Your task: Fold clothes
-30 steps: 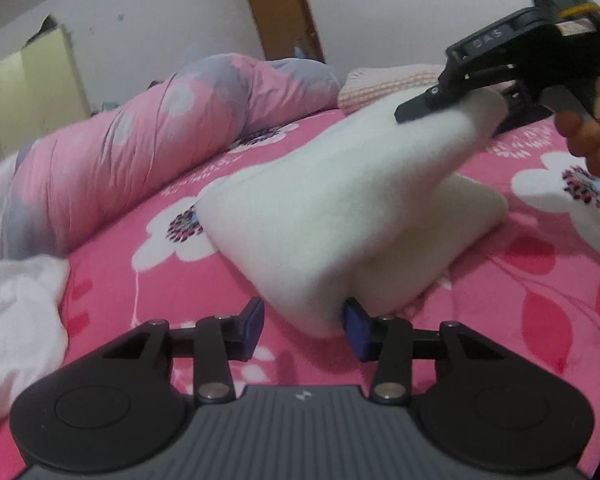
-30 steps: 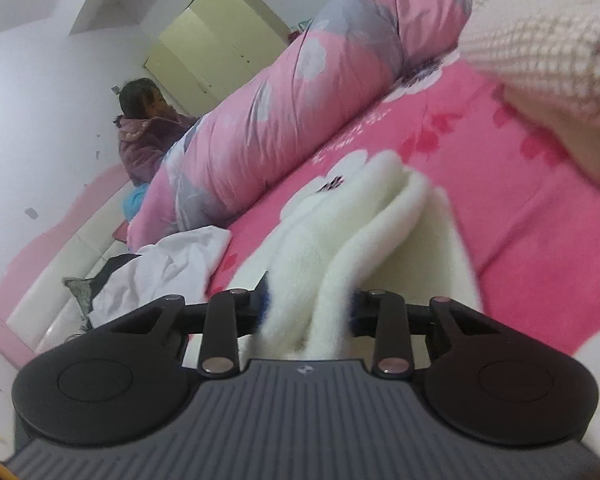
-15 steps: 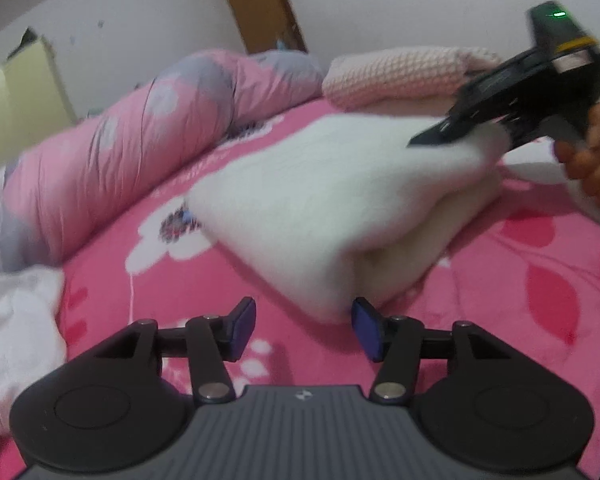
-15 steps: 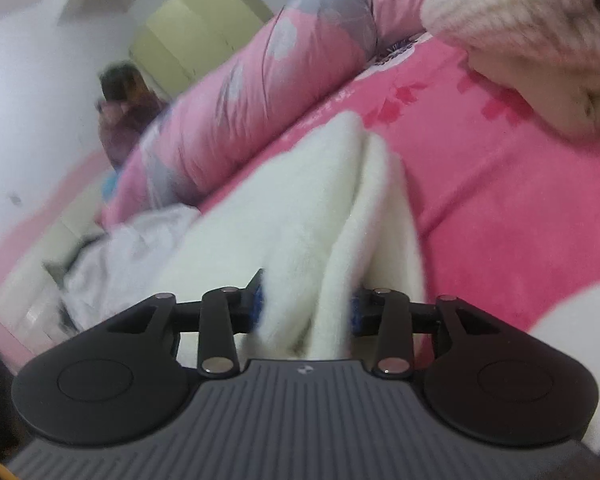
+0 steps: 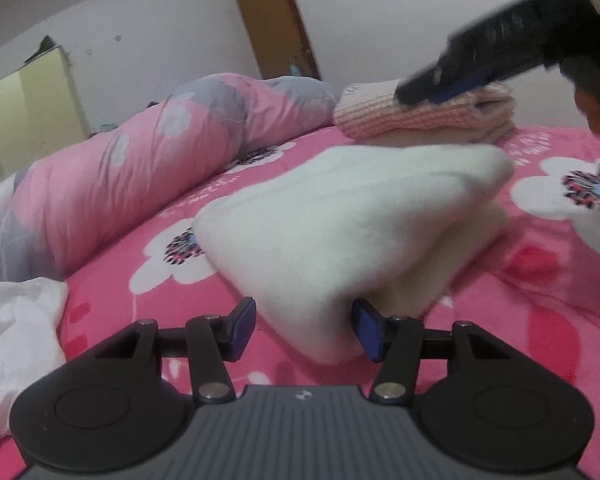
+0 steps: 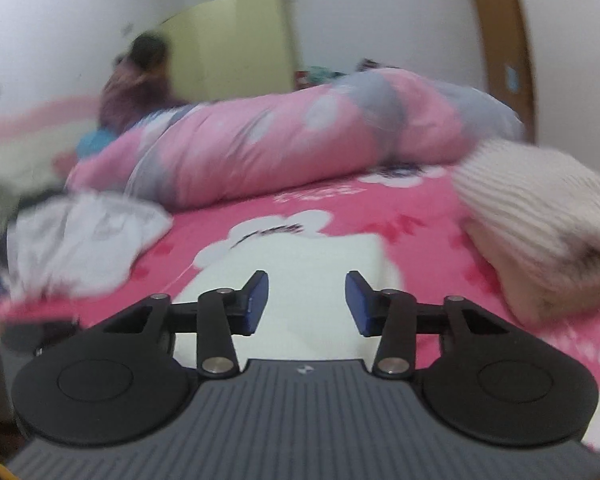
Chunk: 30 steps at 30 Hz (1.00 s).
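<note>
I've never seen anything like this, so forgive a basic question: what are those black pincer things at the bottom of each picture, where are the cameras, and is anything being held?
There is no robot here: a person holds a two-finger gripper in each hand, and each carries a wide-angle camera looking along its fingers. One picture comes from the left gripper, the other from the right gripper. Both are open and hold nothing. On the pink flowered bedspread lies a folded white fleecy garment; its near corner sits between the left gripper's blue pads, unclamped. The right gripper hovers above it. Nearby are folded knitted clothes, a rolled pink and grey quilt and a crumpled white garment.
</note>
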Each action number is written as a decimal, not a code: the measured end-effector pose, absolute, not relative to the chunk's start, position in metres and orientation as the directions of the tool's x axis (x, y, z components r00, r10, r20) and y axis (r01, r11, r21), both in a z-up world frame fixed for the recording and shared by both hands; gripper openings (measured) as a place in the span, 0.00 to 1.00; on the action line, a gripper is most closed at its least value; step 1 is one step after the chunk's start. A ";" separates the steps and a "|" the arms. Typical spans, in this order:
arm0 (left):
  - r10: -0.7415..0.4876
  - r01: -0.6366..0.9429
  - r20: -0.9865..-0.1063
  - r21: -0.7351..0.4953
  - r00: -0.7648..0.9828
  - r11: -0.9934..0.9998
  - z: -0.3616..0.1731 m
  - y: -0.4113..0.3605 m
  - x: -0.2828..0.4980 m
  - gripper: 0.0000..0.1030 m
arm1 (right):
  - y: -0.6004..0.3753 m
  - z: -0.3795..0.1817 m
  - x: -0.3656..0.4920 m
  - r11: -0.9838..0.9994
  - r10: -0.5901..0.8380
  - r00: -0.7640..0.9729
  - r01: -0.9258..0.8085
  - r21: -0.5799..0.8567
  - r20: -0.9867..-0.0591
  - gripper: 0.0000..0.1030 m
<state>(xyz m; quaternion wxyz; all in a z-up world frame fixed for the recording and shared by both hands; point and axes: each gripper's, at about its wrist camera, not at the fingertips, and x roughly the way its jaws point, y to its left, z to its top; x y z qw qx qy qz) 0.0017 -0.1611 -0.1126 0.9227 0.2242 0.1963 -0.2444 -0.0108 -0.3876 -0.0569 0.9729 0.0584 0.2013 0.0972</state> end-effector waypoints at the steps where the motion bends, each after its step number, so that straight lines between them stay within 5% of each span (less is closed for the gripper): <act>1: -0.352 0.532 -0.475 0.323 0.806 0.783 -0.114 -0.162 0.003 0.54 | -0.378 -0.063 -0.005 0.976 0.213 0.892 -0.178 0.123 -0.398 0.36; 4: -0.334 0.515 -0.462 0.349 0.821 0.783 -0.118 -0.162 -0.004 0.45 | -0.362 -0.097 0.016 0.989 0.135 0.862 -0.149 0.010 -0.488 0.29; 7: -0.318 0.498 -0.447 0.376 0.836 0.782 -0.122 -0.161 -0.011 0.38 | -0.360 -0.099 0.017 0.990 0.113 0.869 -0.140 -0.022 -0.482 0.28; 19: -0.398 0.572 -0.500 0.259 0.769 0.779 -0.114 -0.126 -0.009 0.45 | -0.360 -0.102 0.014 0.989 0.107 0.866 -0.143 -0.038 -0.488 0.27; 26: -0.495 0.567 -0.305 0.223 0.813 0.793 -0.078 -0.097 -0.030 0.41 | -0.359 -0.100 0.015 0.988 0.103 0.862 -0.148 -0.052 -0.496 0.27; 30: -0.534 0.618 -0.320 0.296 0.783 0.728 -0.082 -0.131 -0.020 0.31 | -0.358 -0.093 0.017 0.988 0.101 0.851 -0.148 -0.050 -0.516 0.27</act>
